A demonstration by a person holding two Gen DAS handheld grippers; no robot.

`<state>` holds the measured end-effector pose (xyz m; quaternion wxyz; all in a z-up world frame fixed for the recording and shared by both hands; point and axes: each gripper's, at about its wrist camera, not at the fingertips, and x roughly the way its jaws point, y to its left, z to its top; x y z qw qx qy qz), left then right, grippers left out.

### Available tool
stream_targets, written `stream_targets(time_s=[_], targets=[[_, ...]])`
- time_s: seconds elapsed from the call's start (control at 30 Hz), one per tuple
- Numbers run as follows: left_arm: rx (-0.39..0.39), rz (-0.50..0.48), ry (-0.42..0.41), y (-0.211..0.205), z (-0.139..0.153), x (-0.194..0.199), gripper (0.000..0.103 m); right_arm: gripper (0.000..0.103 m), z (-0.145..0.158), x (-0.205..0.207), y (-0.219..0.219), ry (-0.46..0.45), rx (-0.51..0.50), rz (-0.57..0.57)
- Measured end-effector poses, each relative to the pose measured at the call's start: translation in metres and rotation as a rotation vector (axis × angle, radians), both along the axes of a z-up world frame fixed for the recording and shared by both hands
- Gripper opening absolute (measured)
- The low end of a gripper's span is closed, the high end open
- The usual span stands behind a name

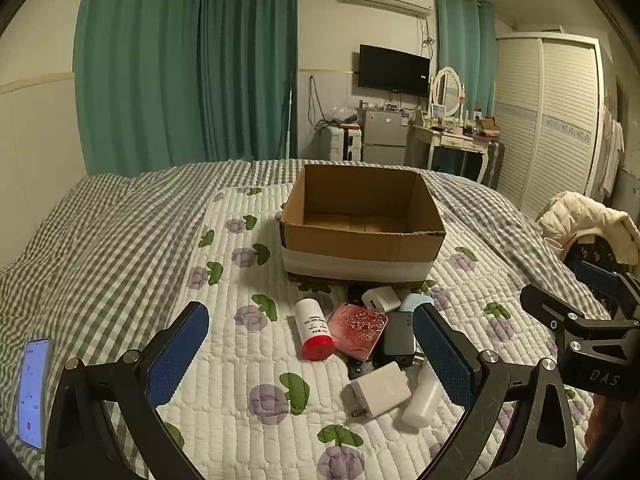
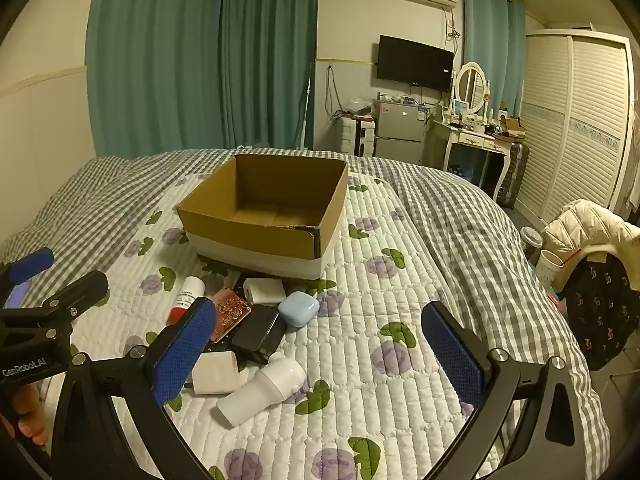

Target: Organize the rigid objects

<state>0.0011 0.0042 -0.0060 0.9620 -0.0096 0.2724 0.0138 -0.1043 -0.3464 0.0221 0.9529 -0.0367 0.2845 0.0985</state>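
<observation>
An open, empty cardboard box (image 1: 362,236) (image 2: 256,236) stands on the quilted bed. In front of it lies a pile: a white bottle with a red cap (image 1: 314,328) (image 2: 186,296), a pink rose-patterned case (image 1: 358,330) (image 2: 230,312), a black power bank (image 1: 398,338) (image 2: 256,332), white chargers (image 1: 380,390) (image 2: 264,290), a pale blue earbud case (image 2: 298,308) (image 1: 416,302) and a white bottle (image 2: 264,390) (image 1: 422,400). My left gripper (image 1: 312,352) is open, hovering over the pile. My right gripper (image 2: 320,344) is open, to the pile's right.
A lit phone (image 1: 34,392) lies on the checked bedcover at the left. A chair with a cream jacket (image 2: 588,232) stands by the bed's right edge. A fridge, dressing table and wardrobe line the far wall.
</observation>
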Motion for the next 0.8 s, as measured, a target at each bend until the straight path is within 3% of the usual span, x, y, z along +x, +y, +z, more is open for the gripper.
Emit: stream_targets(time_s=[0.8], targets=[[0.008,0.01,0.009,-0.0006,0.0016,0.0049,0.103,0.103,0.0018,0.0025,0.0008,0.011,-0.002,0.012]])
